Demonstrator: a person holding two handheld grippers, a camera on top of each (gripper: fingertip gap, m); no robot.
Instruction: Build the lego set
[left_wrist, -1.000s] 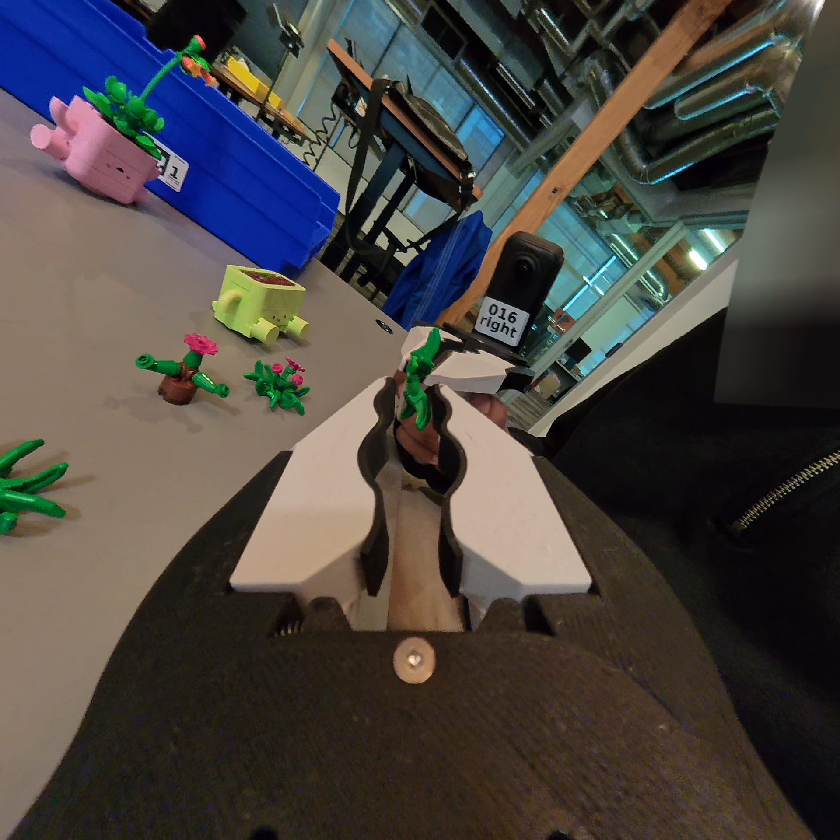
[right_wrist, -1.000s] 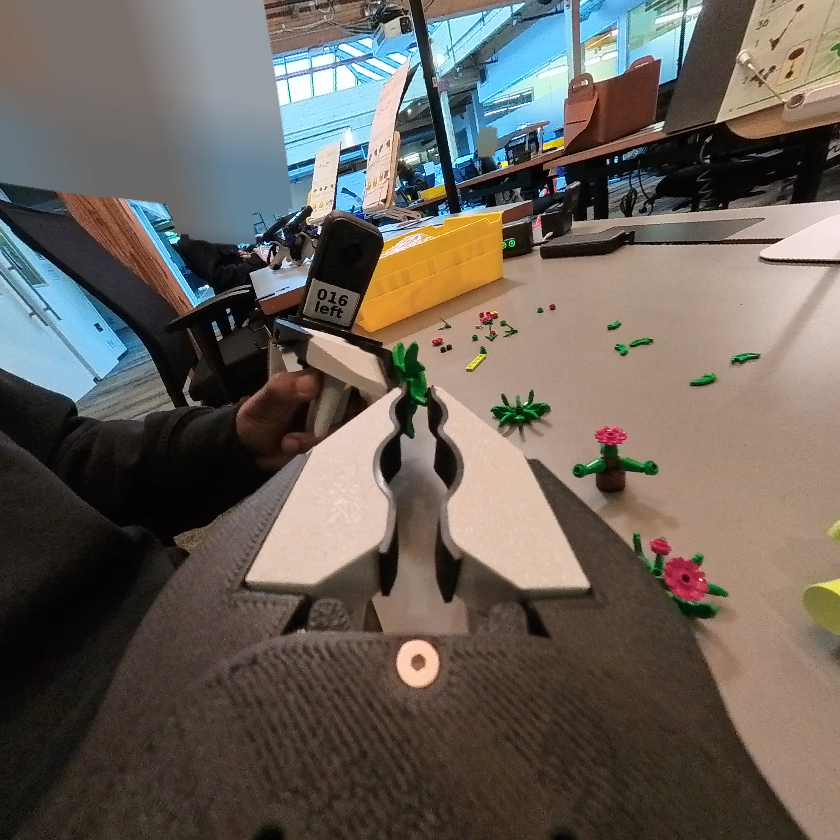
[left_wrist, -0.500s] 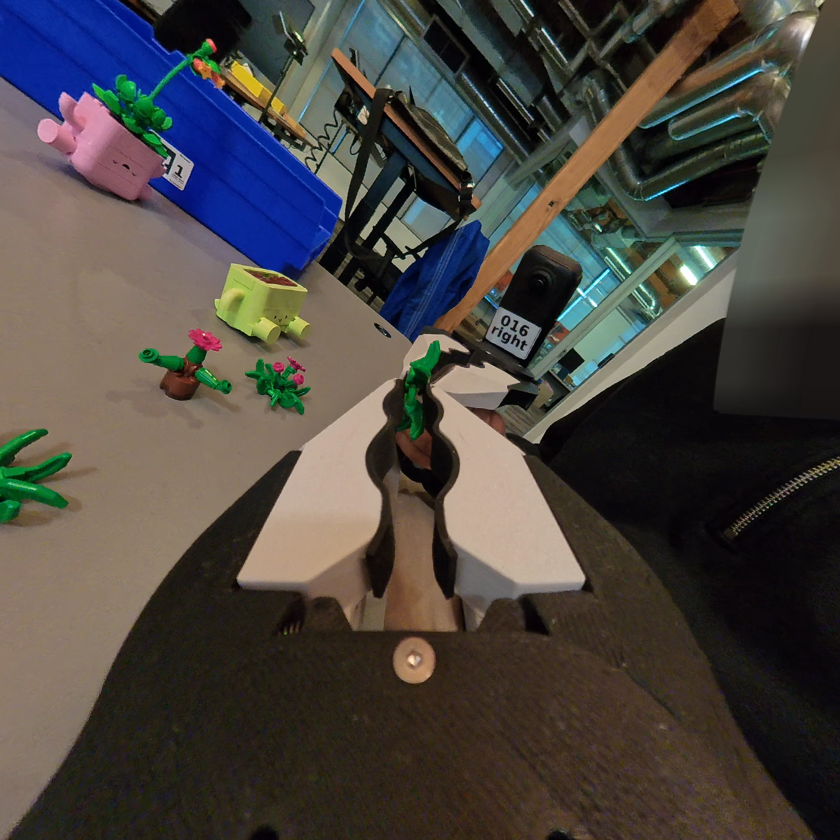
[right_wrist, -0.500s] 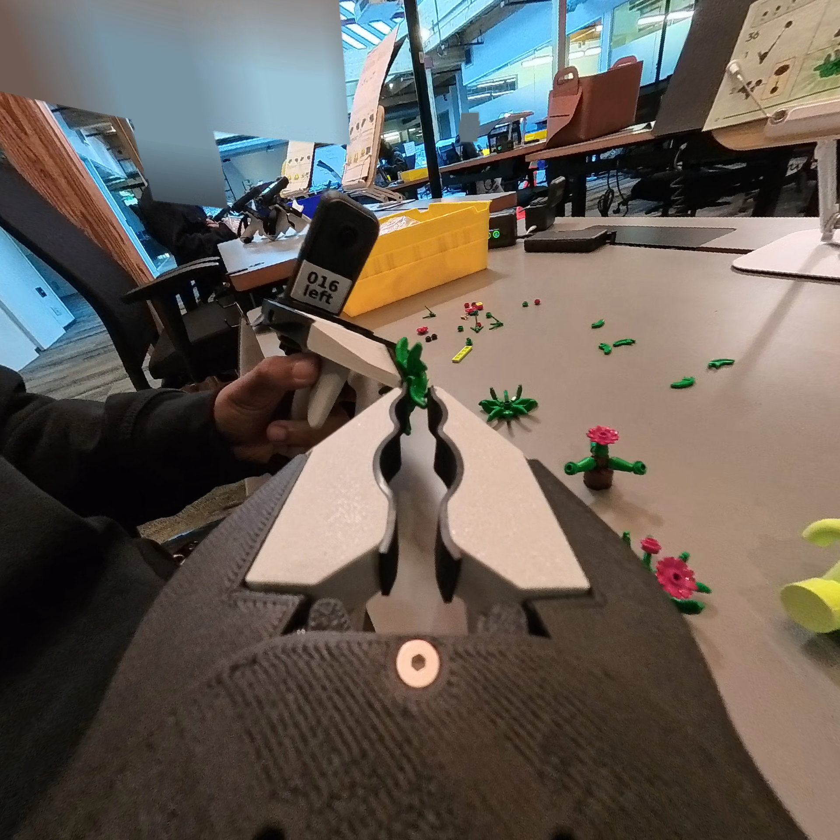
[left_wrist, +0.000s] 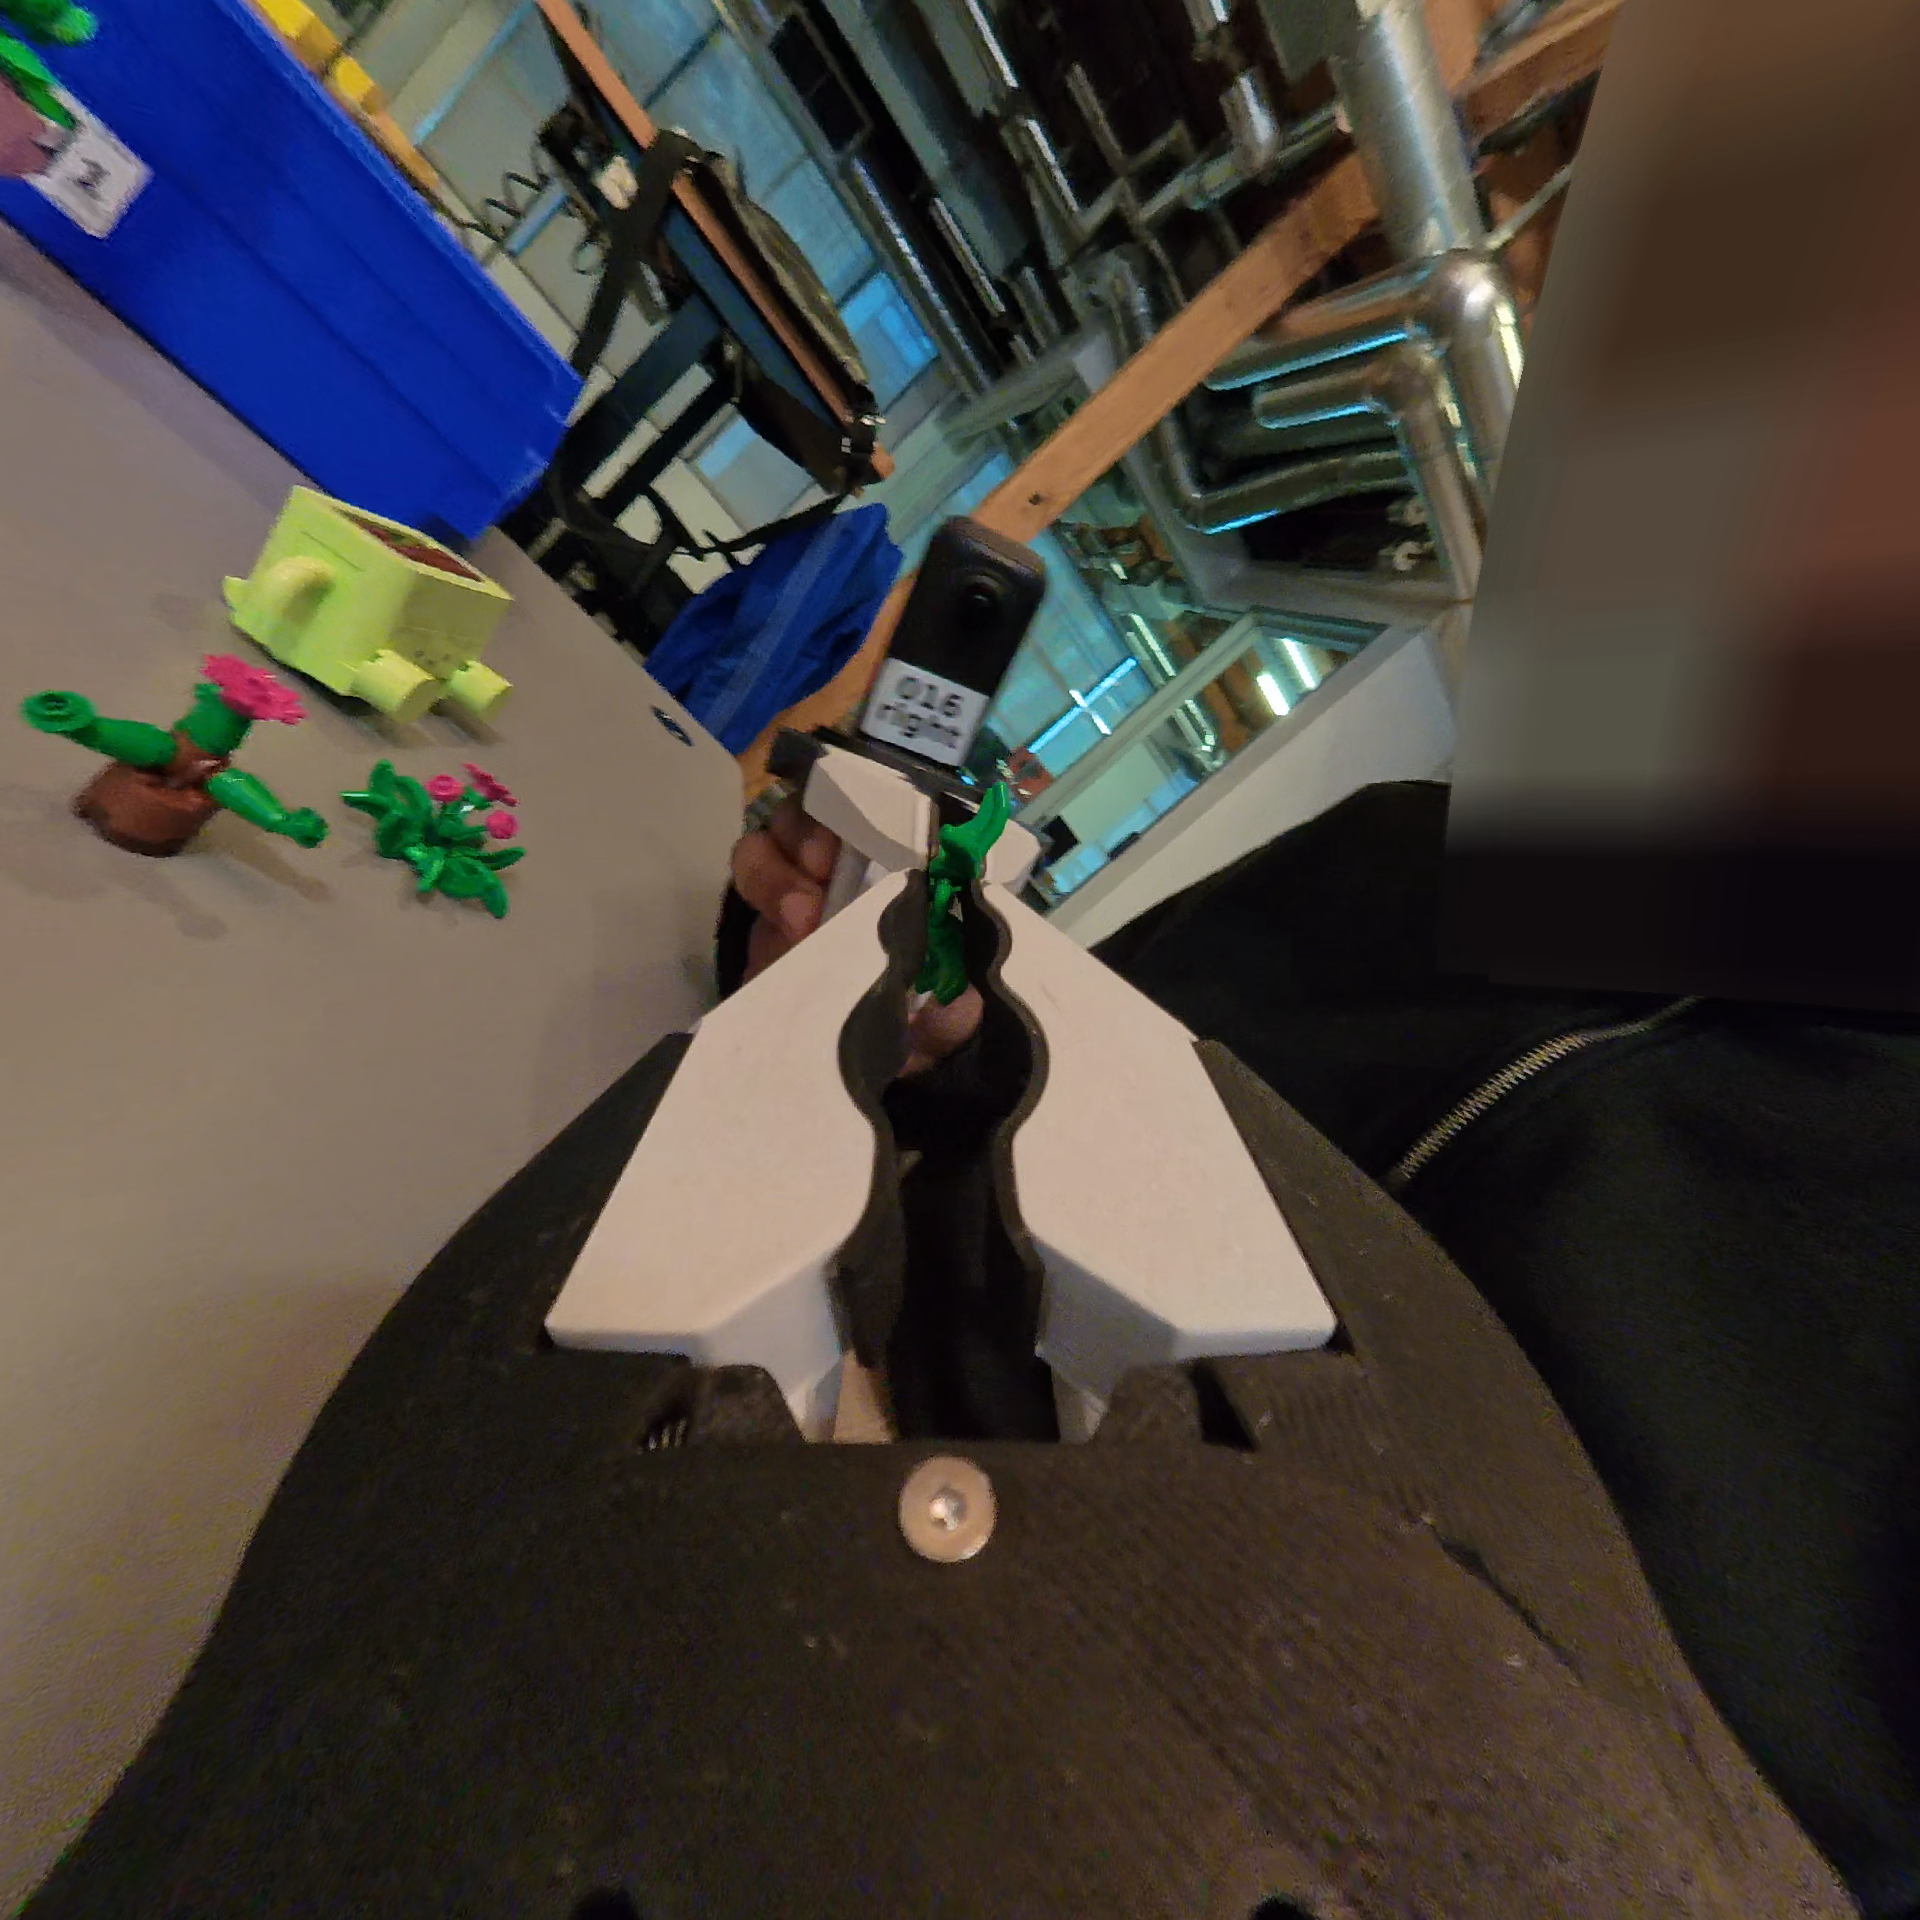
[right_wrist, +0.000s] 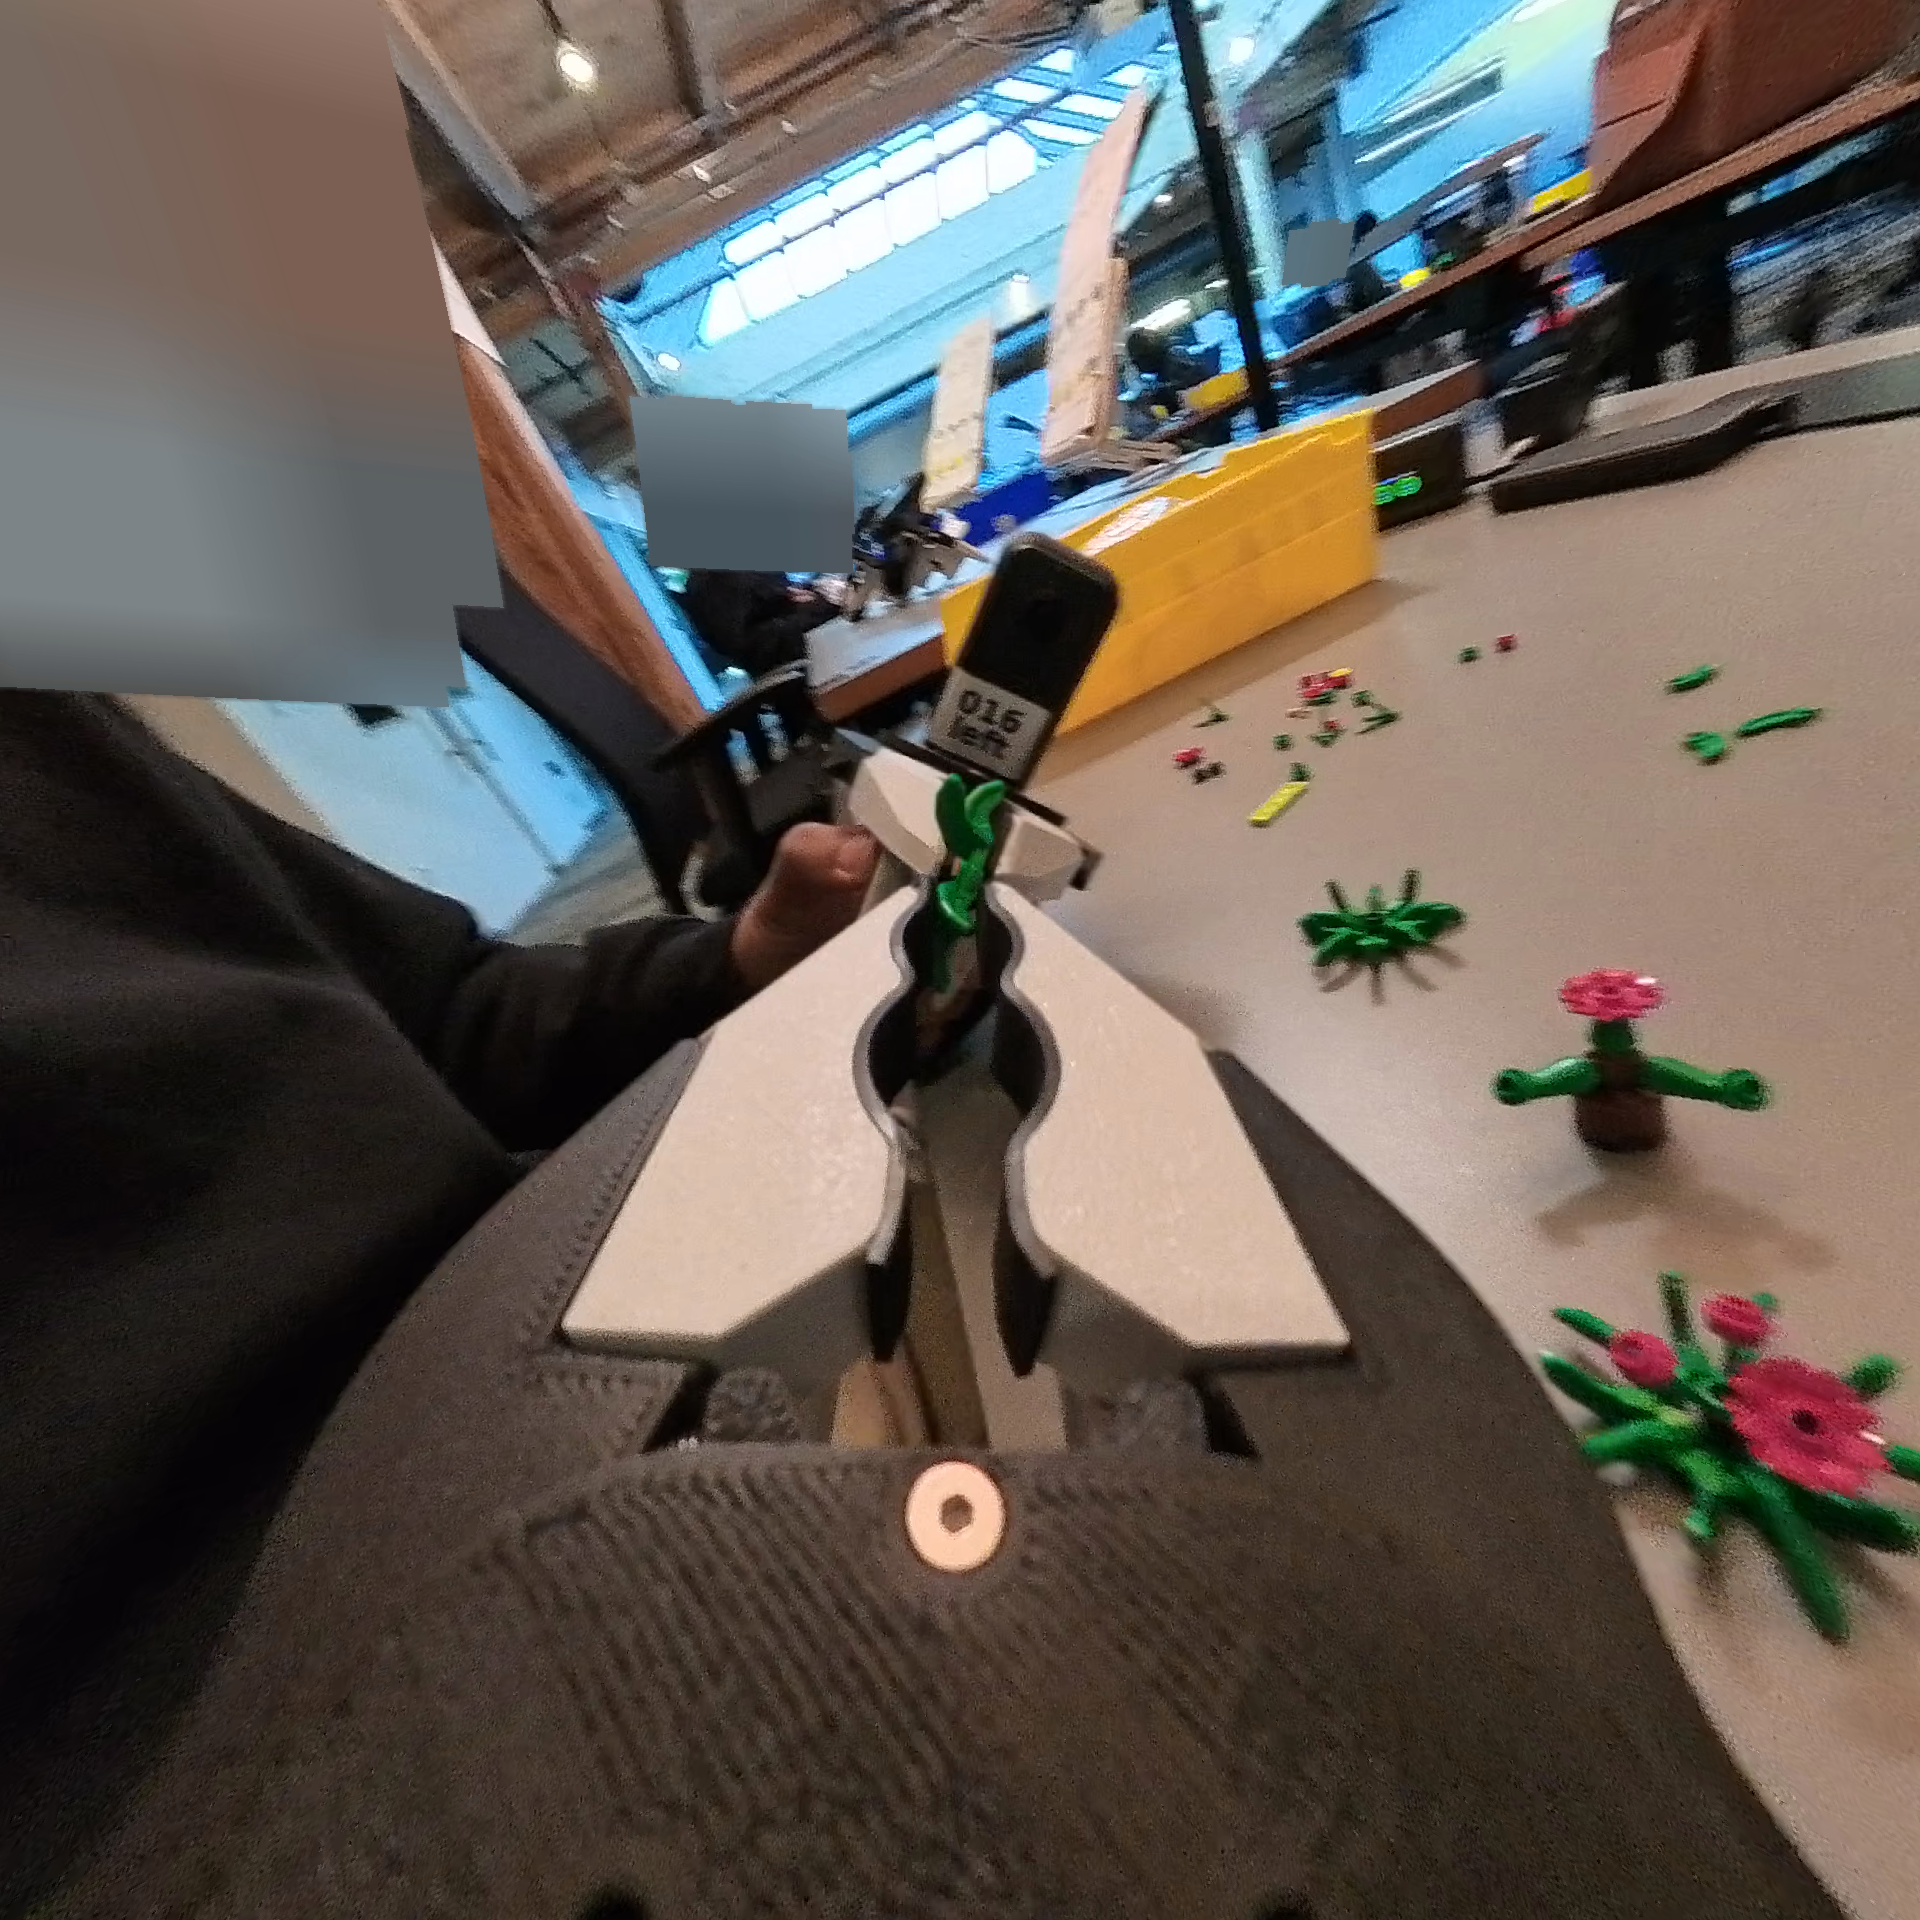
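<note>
desk (left_wrist: 260, 1091): big grey top, lego bits scattered all over it
blue bin (left_wrist: 270, 260): sits at the far edge of the desk in the left wrist view
yellow bin (right_wrist: 1226, 582): far side of the desk in the right wrist view, loose tiny pieces lying near it
lime pot (left_wrist: 364, 603): chunky lime green lego pot, on the desk just in front of the blue bin
stem flower (left_wrist: 177, 764): brown base, green arms, pink bloom on top, standing upright near the lime pot
flower clump (left_wrist: 442, 831): green leaves with small pink blooms, just beside the stem flower
spiky leaf piece (right_wrist: 1377, 925): flat green one, lying on the desk by itself
left claw (left_wrist: 951, 904): clenched on the green sprig, tips nearly together
right claw (right_wrist: 961, 904): also pinching that same sprig, tip to tip with the left one
green sprig (left_wrist: 956, 894): small leafy lego stem, held up in the air off the desk edge, caught between both claws, leafy end poking up past the tips
</note>
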